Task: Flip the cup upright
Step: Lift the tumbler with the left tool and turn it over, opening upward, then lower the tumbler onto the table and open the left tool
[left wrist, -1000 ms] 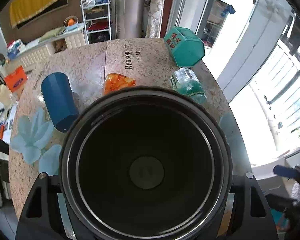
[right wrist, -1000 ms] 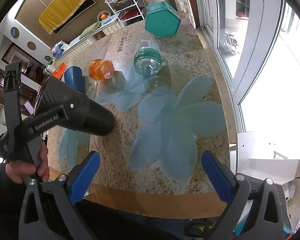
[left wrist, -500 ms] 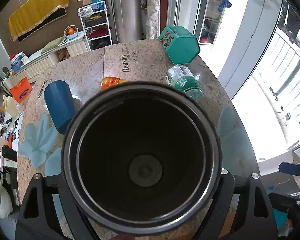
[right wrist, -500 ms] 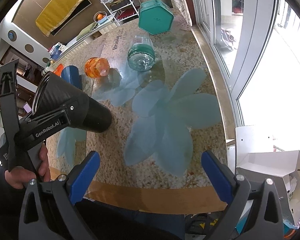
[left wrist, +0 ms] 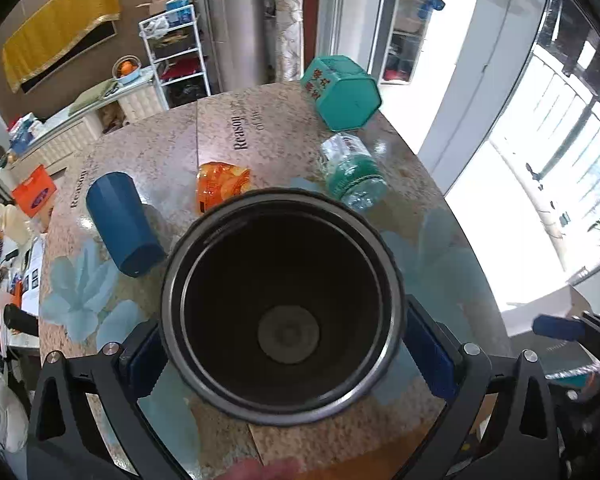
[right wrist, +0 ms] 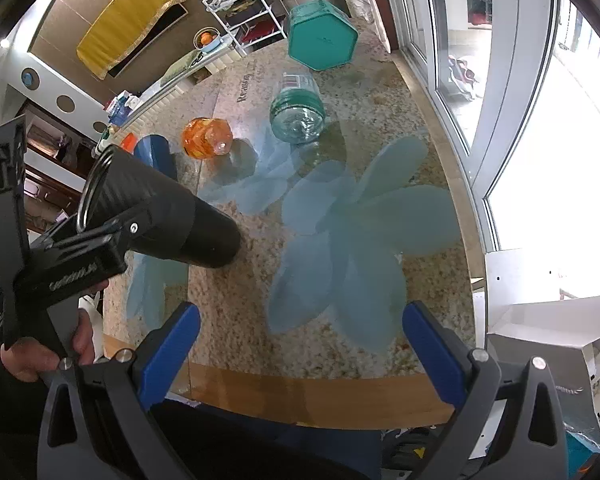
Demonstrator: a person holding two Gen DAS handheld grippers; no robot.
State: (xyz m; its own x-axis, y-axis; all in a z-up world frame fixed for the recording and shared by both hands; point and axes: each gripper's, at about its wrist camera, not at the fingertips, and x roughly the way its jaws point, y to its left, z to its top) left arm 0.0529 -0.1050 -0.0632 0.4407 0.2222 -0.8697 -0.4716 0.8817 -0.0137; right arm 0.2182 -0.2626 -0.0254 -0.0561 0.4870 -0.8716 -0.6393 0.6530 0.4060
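On a speckled stone surface [right wrist: 380,92] printed with pale blue flowers, a person works two tools. At about nine o'clock in the right wrist view, the left hand-held gripper [right wrist: 112,236] is clamped around the middle of a black cup [right wrist: 160,208], its blue pads pressed to the cup's sides in the left wrist view. The cup leans steeply, its base touching or nearly touching the surface toward the centre and its open mouth raised toward ten o'clock, which suggests it is partway through being tipped upright; the grip at mid-body probably gives leverage for the swing. Further along, near eleven o'clock, a blue cup [right wrist: 156,152] lies on its side, then an orange faceted glass [right wrist: 206,138], then at twelve o'clock a clear green-tinted bottle [right wrist: 298,108] on its side, and beyond it a teal hexagonal tin [right wrist: 322,34]. All sit well apart from the black cup, leaving room to turn it. At six o'clock the right hand-held gripper [right wrist: 296,344] hangs over the near edge, jaws spread wide and holding nothing, seemingly waiting.
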